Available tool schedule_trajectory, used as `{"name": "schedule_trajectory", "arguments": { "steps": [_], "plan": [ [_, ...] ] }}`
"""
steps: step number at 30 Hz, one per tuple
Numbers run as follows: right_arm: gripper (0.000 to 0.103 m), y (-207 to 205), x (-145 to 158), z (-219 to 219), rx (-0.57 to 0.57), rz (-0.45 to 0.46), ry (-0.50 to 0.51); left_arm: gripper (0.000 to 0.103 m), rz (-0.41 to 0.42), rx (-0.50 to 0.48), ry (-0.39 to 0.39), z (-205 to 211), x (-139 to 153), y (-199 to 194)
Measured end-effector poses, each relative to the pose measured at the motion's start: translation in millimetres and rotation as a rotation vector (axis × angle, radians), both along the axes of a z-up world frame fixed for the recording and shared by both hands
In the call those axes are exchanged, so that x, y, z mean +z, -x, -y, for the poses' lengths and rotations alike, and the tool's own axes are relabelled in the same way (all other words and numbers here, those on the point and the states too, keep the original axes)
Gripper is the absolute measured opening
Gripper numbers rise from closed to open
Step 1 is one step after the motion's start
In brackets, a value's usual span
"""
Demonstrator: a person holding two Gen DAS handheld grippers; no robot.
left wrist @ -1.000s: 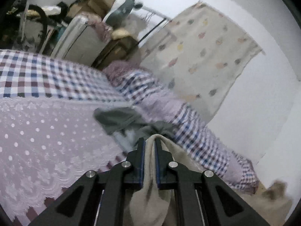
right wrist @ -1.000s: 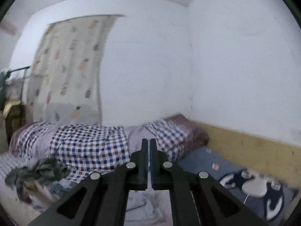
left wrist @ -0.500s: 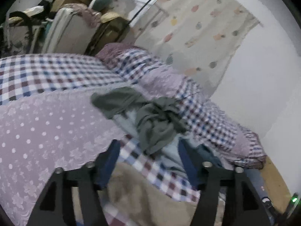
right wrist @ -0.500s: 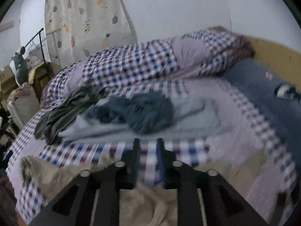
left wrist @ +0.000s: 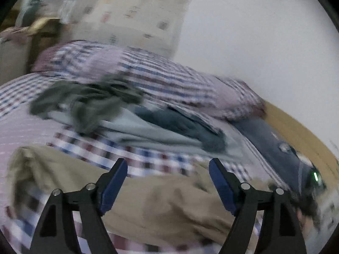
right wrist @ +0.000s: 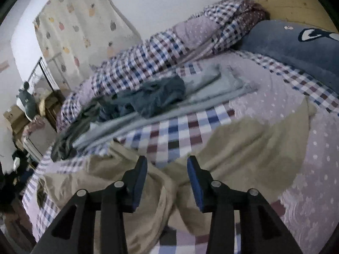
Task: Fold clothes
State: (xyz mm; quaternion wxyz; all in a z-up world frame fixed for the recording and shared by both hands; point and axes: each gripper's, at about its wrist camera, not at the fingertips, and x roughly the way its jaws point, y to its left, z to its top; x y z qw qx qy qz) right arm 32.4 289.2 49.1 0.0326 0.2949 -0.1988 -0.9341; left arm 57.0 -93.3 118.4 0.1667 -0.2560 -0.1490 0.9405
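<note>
Tan cloth lies rumpled on the bed, along its near edge, right under both grippers. The left gripper has its fingers wide apart and holds nothing. The right gripper has its fingers apart too, with a bunched ridge of the cloth just below the gap. That view is a bit blurry, but the cloth seems to run long from side to side. More clothes sit in a heap farther back, toward the middle of the bed.
</note>
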Motion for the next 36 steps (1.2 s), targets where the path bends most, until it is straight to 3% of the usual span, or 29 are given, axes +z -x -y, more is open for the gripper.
{"name": "schedule_trajectory", "arguments": {
  "steps": [11,16,23,30,32,33,35,36],
  "plan": [
    [0.043,3,4,-10,0.001,-0.016,-0.035,0.083,-0.002,-0.396,0.235,-171,-22,-59],
    [0.043,-4,7,-26,-0.033,-0.031,-0.011,0.083,-0.057,-0.463,0.366,-224,-29,-87],
    [0.043,-15,9,-50,-0.091,-0.045,0.056,0.083,-0.127,-0.462,0.574,-269,-48,-95],
    [0.043,-22,9,-65,-0.123,-0.05,0.097,0.082,-0.115,-0.435,0.79,-306,-83,-90],
    [0.043,-23,10,-67,-0.128,-0.051,0.098,0.075,-0.077,-0.442,0.852,-312,-101,-85],
    [0.043,-24,10,-68,-0.13,-0.052,0.099,0.063,-0.056,-0.446,0.85,-311,-105,-83],
    [0.043,-24,11,-70,-0.134,-0.054,0.102,0.035,-0.038,-0.451,0.808,-306,-105,-81],
    [0.043,-24,11,-71,-0.135,-0.055,0.104,0.007,-0.032,-0.433,0.805,-303,-103,-78]
  ]
}}
